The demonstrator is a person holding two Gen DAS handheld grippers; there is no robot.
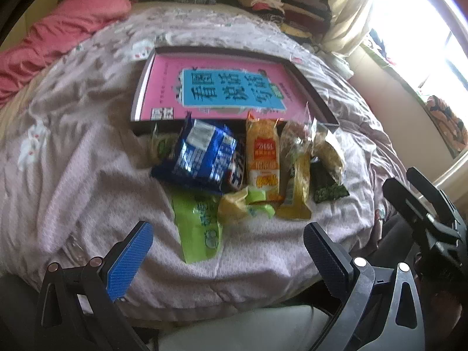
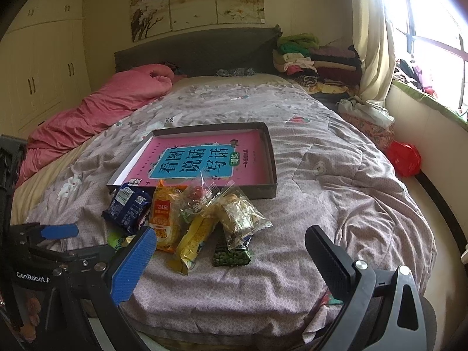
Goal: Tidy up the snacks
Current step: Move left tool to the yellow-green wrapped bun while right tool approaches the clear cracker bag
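A pile of snack packets lies on the bed in front of a shallow grey box [image 1: 139,87] [image 2: 270,158] with a pink printed bottom. The pile holds a blue packet [image 1: 201,155] [image 2: 128,204], an orange packet [image 1: 262,158] [image 2: 163,216], a yellow packet [image 1: 297,193] [image 2: 194,239], a clear bag of pieces [image 1: 327,149] [image 2: 241,216], a dark green packet [image 1: 329,188] [image 2: 231,256] and a light green packet [image 1: 201,228]. My left gripper [image 1: 228,251] is open and empty just short of the pile. My right gripper [image 2: 231,263] is open and empty, near the dark green packet.
The bed has a wrinkled mauve flowered cover [image 2: 336,175]. A pink quilt [image 2: 96,111] lies at the far left. Folded clothes [image 2: 316,61] are stacked by the headboard. A curtain and window are at the right, with a red bag [image 2: 405,158] beside the bed.
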